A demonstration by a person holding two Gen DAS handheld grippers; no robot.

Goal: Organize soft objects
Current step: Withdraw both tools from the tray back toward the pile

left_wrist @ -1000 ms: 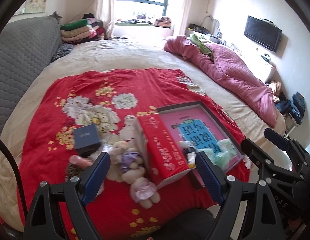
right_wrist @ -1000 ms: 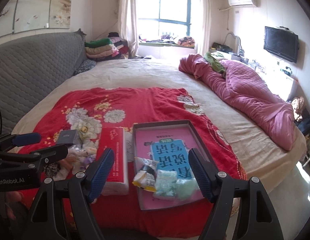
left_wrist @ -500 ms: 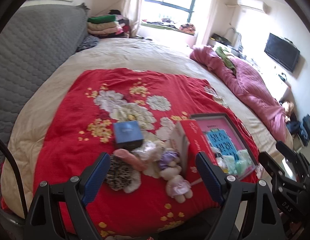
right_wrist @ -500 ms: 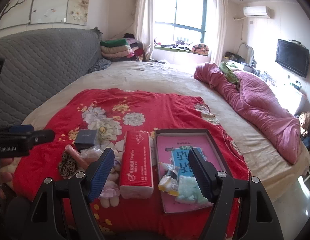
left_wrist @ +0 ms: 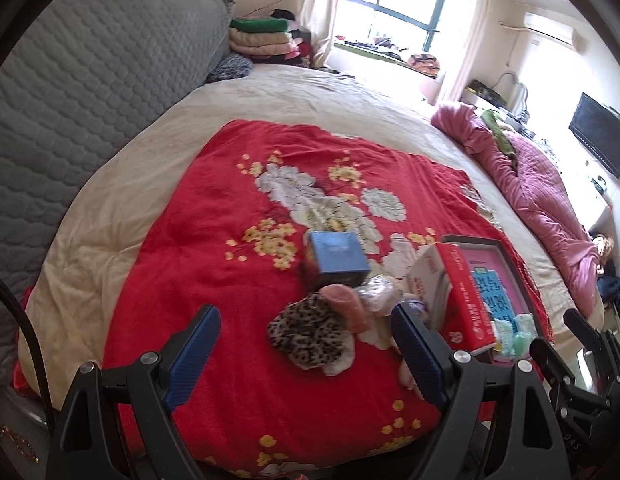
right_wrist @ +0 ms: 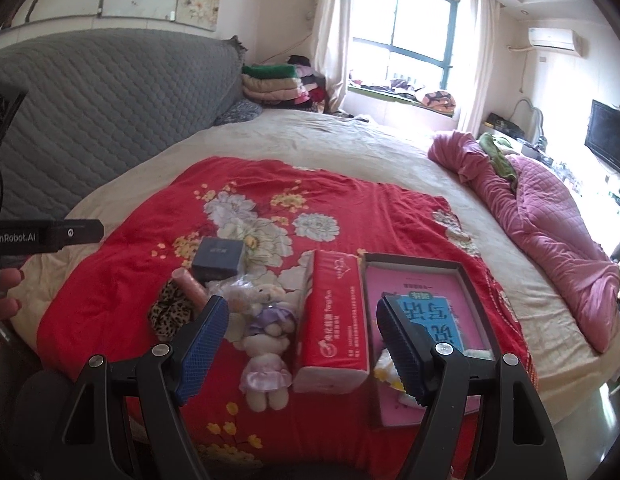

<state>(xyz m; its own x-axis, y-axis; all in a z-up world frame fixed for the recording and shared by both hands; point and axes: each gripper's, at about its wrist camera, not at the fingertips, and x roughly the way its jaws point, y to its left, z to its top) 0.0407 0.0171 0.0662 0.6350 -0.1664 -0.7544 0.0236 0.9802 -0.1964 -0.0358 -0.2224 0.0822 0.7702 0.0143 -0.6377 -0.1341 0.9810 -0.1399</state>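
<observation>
Soft things lie on the red floral blanket (right_wrist: 350,216): a plush bear in a purple dress (right_wrist: 267,334), a leopard-print pouch (left_wrist: 307,334) (right_wrist: 169,314), a pink soft tube (left_wrist: 346,306) and a crinkly clear bag (left_wrist: 376,292). A red tissue pack (right_wrist: 334,320) (left_wrist: 466,296) lies beside a dark tray (right_wrist: 466,280) with a pink-and-blue book and small packets. My left gripper (left_wrist: 305,354) is open and empty, just before the pouch. My right gripper (right_wrist: 303,350) is open and empty, above the bear and tissue pack.
A blue box (left_wrist: 336,258) (right_wrist: 219,260) stands behind the soft things. A grey headboard (right_wrist: 109,112) is at the left, folded clothes (right_wrist: 273,80) at the back, a pink quilt (right_wrist: 550,216) at the right. The right gripper shows at the left view's lower right edge (left_wrist: 582,368).
Both grippers have swung left and pulled back a little. The pouch and tube have come to the left view's centre; the bear and tissue pack now sit between the right fingers.
</observation>
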